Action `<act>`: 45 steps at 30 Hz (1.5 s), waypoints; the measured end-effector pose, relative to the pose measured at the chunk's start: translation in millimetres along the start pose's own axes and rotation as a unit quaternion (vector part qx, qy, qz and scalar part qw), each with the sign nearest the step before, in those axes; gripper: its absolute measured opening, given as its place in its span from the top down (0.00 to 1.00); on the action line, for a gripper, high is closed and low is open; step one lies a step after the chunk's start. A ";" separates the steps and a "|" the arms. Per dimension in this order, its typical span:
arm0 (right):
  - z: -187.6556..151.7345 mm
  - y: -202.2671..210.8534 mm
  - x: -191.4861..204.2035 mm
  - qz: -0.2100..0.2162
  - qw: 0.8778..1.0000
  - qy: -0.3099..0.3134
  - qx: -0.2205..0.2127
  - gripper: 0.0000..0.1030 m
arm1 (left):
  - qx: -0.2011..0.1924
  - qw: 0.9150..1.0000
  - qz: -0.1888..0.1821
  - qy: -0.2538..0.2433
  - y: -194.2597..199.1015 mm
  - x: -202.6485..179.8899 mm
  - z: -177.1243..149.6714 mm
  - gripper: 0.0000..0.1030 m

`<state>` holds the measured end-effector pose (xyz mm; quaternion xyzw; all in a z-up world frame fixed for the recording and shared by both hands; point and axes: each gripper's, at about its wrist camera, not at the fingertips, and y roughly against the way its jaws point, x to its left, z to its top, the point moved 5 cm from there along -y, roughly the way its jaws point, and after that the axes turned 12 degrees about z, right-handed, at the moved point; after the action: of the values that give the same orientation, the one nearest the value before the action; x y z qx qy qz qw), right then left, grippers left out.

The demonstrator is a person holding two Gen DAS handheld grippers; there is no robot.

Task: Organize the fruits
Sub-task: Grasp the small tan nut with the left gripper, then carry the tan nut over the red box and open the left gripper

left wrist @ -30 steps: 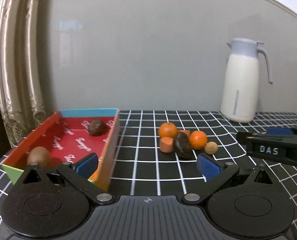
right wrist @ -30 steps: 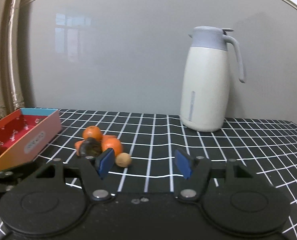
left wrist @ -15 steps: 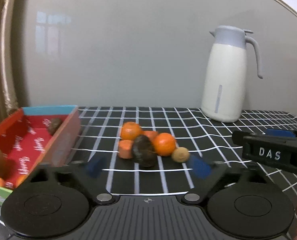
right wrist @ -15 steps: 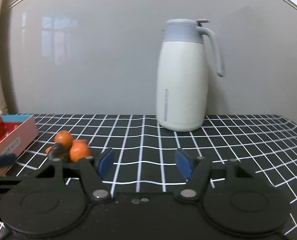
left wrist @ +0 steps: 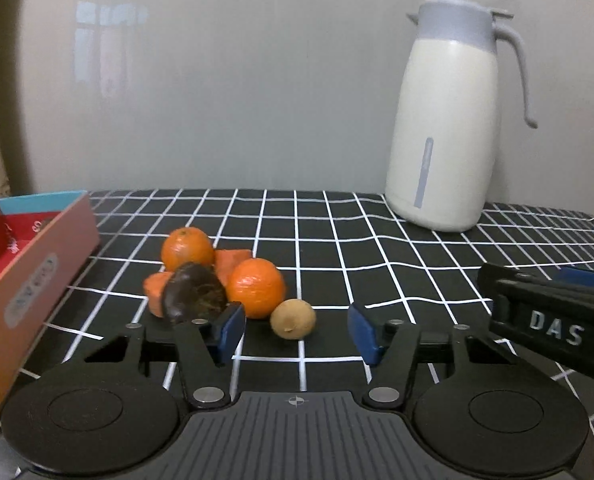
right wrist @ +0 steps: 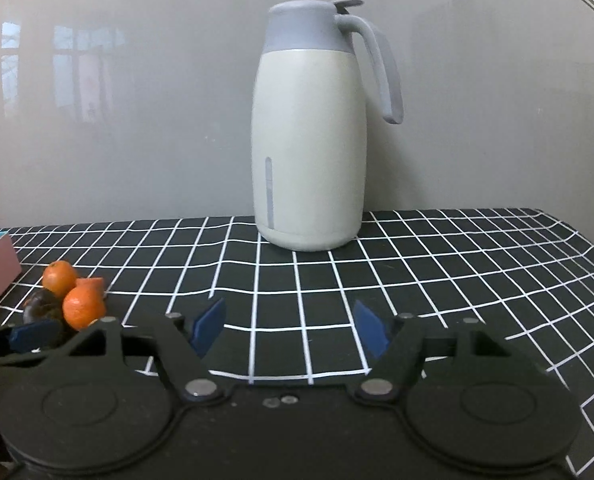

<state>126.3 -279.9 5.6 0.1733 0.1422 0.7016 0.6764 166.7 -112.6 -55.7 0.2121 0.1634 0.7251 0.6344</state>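
A heap of fruit lies on the black checked tablecloth (left wrist: pixel 337 248): two oranges (left wrist: pixel 257 288) (left wrist: pixel 187 249), orange carrot-like chunks (left wrist: pixel 233 261), a dark wrinkled fruit (left wrist: pixel 195 295) and a small tan round fruit (left wrist: pixel 293 318). My left gripper (left wrist: pixel 295 330) hangs just in front of the tan fruit, its jaws closing, and nothing is pressed between the pads. The red box (left wrist: pixel 37 272) stands at the left. My right gripper (right wrist: pixel 288 327) hovers over bare cloth with its jaws opening and nothing between them. The heap shows at the left of the right wrist view, with one orange (right wrist: pixel 84 307) nearest.
A tall cream jug with a grey lid and handle (right wrist: pixel 309 136) stands at the back of the table against the grey wall. The right gripper's black body (left wrist: pixel 553 316) juts in at the right of the left wrist view. A curtain hangs at the far left.
The left gripper has swung right, away from the red box and toward the fruit heap, and its jaws have narrowed. The right gripper has turned right, bringing the jug to the centre, and its jaws have widened slightly.
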 end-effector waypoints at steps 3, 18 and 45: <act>0.2 -2.9 -9.3 0.002 1.000 -0.010 0.004 0.31 | 0.019 1.000 0.011 -0.005 -12.9 -8.3 -2.2 0.44; -0.1 -4.6 -14.9 0.022 0.999 -0.032 0.012 0.27 | 0.020 1.000 -0.012 -0.011 -3.6 -7.2 -6.1 0.73; -12.9 -10.3 119.2 0.087 0.996 0.029 0.025 0.26 | -0.048 0.997 0.057 0.036 55.6 193.5 7.2 0.73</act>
<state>127.0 -160.0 -4.4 0.1812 0.1633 0.7585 0.6043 102.8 70.7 -2.0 0.1642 0.1392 0.7742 0.5953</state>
